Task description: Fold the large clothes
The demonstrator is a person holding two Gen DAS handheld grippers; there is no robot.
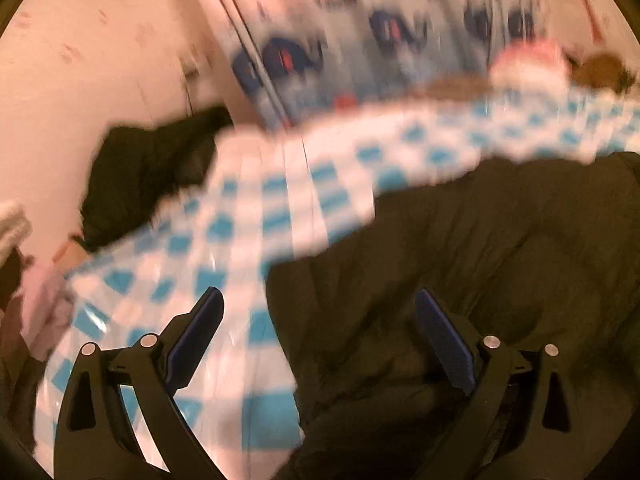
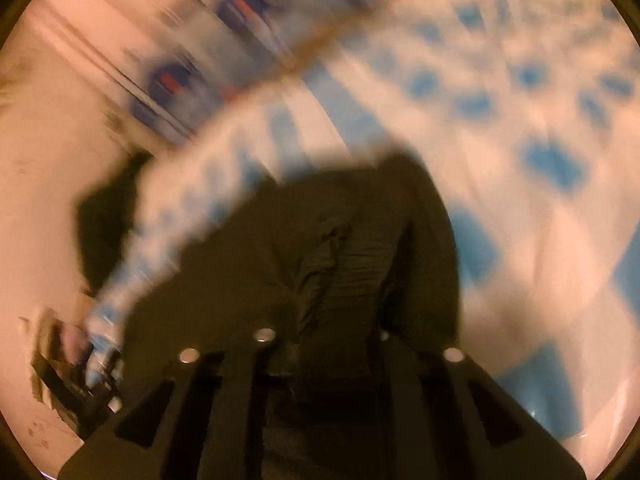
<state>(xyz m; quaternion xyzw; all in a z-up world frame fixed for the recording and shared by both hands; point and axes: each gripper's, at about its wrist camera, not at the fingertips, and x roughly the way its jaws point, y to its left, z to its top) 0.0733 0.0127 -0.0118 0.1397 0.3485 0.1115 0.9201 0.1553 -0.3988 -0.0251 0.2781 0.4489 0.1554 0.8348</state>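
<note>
1. Both fingers of the left gripper point(image 1: 318, 300) stand nearest its camera, jaws wide apart, blue pads facing each other with nothing between them.
2. Dark garment point(image 1: 480, 260) lies under the finger at 5 o'clock and fills that view's right half; the finger at 7 o'clock hangs over the checked cloth point(image 1: 224, 224).
3. Whether either fingertip touches fabric cannot be told through the blur.
4. Right gripper point(image 2: 324, 344) has its jaws narrow, and the garment point(image 2: 352, 248) is bunched right at them, rising toward 12 o'clock. The fingertips are lost in the dark fabric, so a grip cannot be told.
5. Checked cloth point(image 2: 520, 160) spreads from 1 to 4 o'clock there.
6. Patterned curtain point(image 1: 360, 40) hangs at 12 o'clock in the left view.
</note>
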